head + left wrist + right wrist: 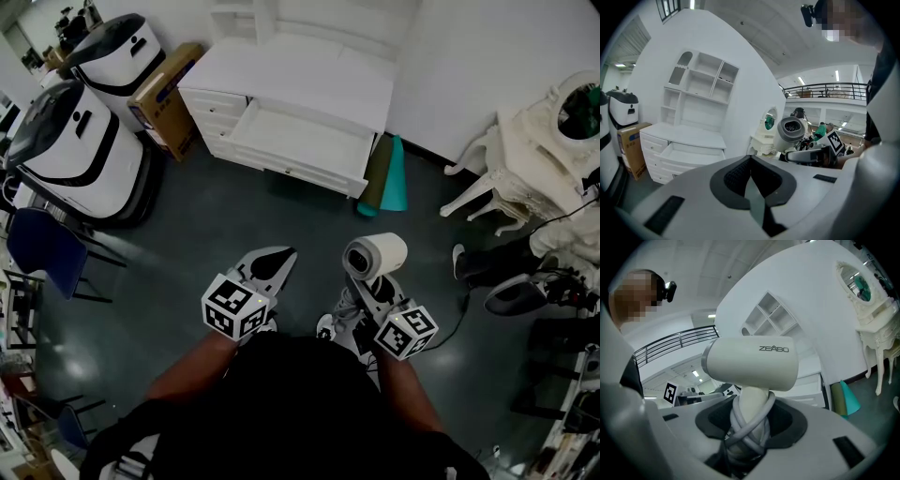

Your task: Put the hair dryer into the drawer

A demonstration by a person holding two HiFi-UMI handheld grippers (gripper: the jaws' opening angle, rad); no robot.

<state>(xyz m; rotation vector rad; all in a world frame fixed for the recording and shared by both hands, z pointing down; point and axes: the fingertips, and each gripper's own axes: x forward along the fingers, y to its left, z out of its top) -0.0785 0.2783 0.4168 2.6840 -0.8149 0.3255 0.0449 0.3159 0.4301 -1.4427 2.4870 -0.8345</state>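
Dark floor (pixel 234 225) beneath hair dryer (pixel 377 255), barrel crosswise, grey end leftward

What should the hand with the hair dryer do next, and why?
Probably carry the hair dryer forward to the drawer. The right gripper grips its handle, with the cord wrapped round it. The drawer stands open, but a stretch of floor lies between them.

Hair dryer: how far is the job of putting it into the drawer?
Done: the drawer is open. In hand: the right gripper grips the hair dryer by its cord-wrapped handle, apart from the dresser. Left: carry it over, lay it in the drawer, release.
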